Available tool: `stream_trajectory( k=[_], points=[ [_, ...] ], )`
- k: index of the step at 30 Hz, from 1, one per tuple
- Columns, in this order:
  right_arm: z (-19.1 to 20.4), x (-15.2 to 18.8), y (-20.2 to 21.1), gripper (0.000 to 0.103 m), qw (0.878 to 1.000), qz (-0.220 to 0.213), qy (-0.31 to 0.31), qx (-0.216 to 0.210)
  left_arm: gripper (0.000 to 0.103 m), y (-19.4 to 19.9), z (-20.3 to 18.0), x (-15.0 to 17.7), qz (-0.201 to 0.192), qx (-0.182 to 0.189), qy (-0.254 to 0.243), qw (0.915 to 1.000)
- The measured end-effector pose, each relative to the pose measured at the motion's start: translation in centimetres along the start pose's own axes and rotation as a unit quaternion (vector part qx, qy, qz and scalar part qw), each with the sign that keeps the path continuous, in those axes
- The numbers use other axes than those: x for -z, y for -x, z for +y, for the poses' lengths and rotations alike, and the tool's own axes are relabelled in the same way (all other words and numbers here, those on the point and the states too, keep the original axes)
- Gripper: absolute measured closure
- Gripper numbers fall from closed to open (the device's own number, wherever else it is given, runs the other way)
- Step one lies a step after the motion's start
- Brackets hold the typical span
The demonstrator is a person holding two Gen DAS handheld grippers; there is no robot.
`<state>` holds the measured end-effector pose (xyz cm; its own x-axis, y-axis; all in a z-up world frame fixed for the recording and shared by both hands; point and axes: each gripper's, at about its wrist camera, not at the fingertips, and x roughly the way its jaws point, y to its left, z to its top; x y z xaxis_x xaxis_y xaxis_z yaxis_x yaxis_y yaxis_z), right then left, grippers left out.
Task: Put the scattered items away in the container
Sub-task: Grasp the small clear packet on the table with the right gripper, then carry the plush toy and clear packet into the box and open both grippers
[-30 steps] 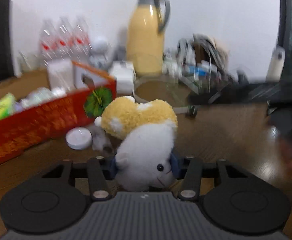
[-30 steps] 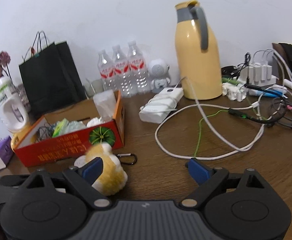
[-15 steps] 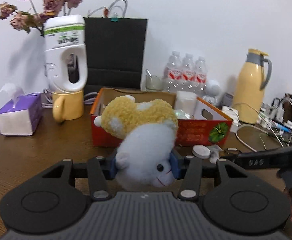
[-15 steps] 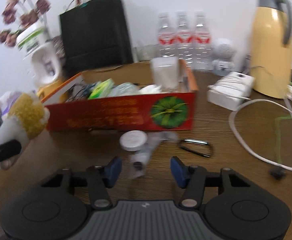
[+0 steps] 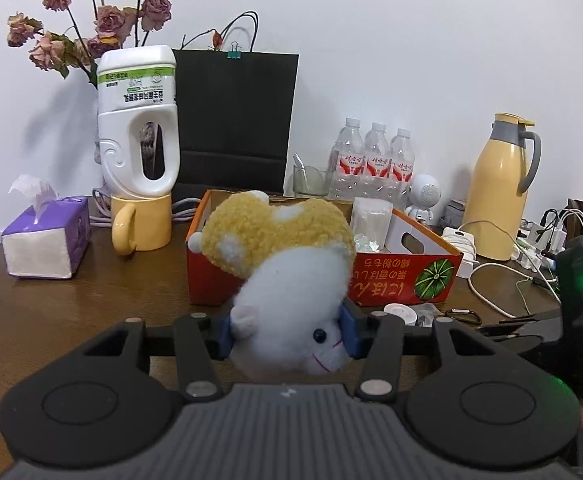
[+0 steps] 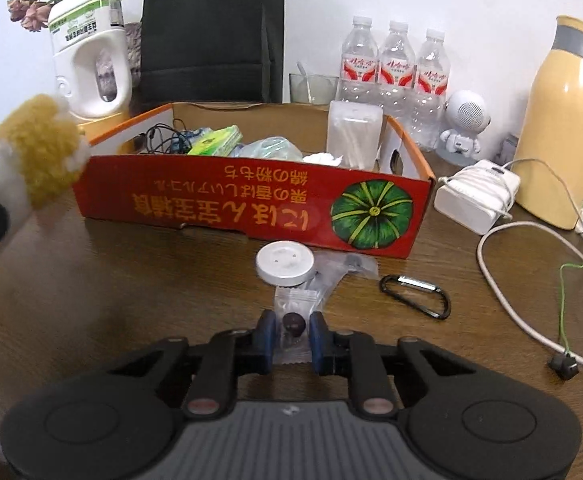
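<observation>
My left gripper (image 5: 287, 334) is shut on a white and yellow plush toy (image 5: 287, 268), held above the table in front of the red cardboard box (image 5: 403, 286). The toy also shows at the left edge of the right wrist view (image 6: 31, 156). My right gripper (image 6: 291, 334) is shut on a small clear packet with a dark round thing inside (image 6: 293, 320), low at the table in front of the box (image 6: 251, 212). The box holds cables, packets and a white container.
A white round disc (image 6: 285, 266), a clear bag (image 6: 343, 270) and a black carabiner (image 6: 415, 296) lie before the box. A white charger (image 6: 475, 196), cables, yellow thermos (image 6: 563, 128), water bottles, black bag (image 5: 235, 120), yellow mug (image 5: 141, 224) and tissue box (image 5: 47, 240) surround it.
My left gripper swung left with the plush toy and now faces the box. My right gripper moved in to the items before the box and closed on the small packet.
</observation>
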<state>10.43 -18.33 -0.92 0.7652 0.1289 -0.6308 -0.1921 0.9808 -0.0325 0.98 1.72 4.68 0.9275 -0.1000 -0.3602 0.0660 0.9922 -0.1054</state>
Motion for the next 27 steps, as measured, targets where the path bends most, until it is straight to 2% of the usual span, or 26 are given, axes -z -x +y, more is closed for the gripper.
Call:
stream_trajectory(
  k=[6, 13, 18, 22, 27],
  points=[
    [-0.5, 0.2, 1.1, 0.089, 0.999, -0.008, -0.034, -0.010, 0.052, 2.4, -0.4, 0.2, -0.011, -0.018, 0.003, 0.9998],
    [0.9, 0.4, 9.2, 0.089, 0.995, -0.103, -0.005, -0.002, 0.052, 5.2, -1.6, 1.5, -0.018, -0.044, -0.006, 0.9988],
    [1.8, 0.7, 14.4, 0.089, 0.988, -0.156, 0.004, -0.010, 0.052, 7.9, -2.4, 1.4, -0.051, -0.047, -0.011, 0.9975],
    [2.7, 2.7, 17.5, 0.089, 0.981, -0.190, 0.004, -0.025, 0.052, 10.2, -2.2, 1.3, -0.075, -0.050, -0.001, 0.9959],
    [4.0, 5.9, 19.4, 0.089, 0.977, -0.211, 0.014, -0.026, 0.052, 11.9, -1.9, 2.4, -0.090, -0.044, 0.005, 0.9950]
  ],
)
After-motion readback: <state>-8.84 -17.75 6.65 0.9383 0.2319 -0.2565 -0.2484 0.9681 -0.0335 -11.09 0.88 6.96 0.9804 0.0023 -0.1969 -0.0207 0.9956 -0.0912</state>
